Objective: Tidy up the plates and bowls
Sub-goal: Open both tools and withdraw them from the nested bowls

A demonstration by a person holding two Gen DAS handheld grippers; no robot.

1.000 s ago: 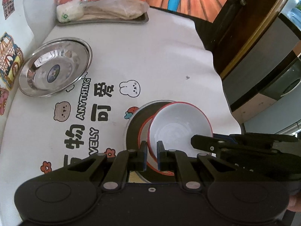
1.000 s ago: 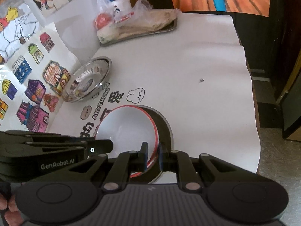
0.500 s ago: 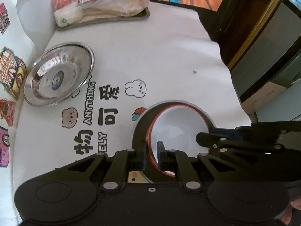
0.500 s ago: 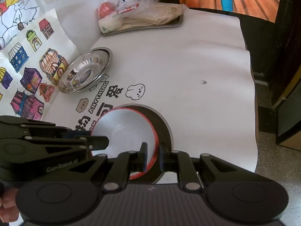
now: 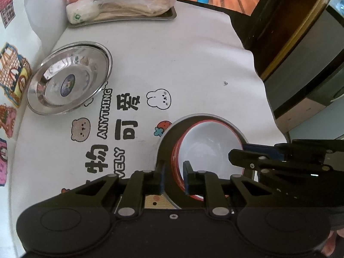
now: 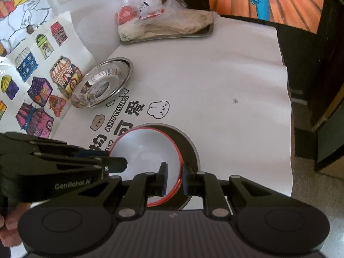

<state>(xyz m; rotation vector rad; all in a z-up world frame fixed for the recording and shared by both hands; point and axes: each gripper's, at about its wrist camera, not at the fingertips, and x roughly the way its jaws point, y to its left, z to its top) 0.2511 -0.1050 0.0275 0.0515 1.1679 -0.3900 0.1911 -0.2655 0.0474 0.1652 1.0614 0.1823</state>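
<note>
A white bowl with a red rim sits inside a dark grey plate near the table's front edge. My left gripper straddles the bowl's near-left rim. Its jaws are opening, and a slim gap shows beside the rim. My right gripper is shut on the white bowl at its right rim, over the dark plate. Each gripper shows in the other's view: the right gripper at the bowl's right side, the left gripper at its left.
A shiny steel dish lies at the far left, close to the sticker-covered wall. A metal tray with bagged food stands at the back. The white printed tablecloth ends at the right, above a dark door and floor.
The white bowl has come down from a tilted, raised pose and now rests level in the dark plate. My left jaws have spread slightly off the rim.
</note>
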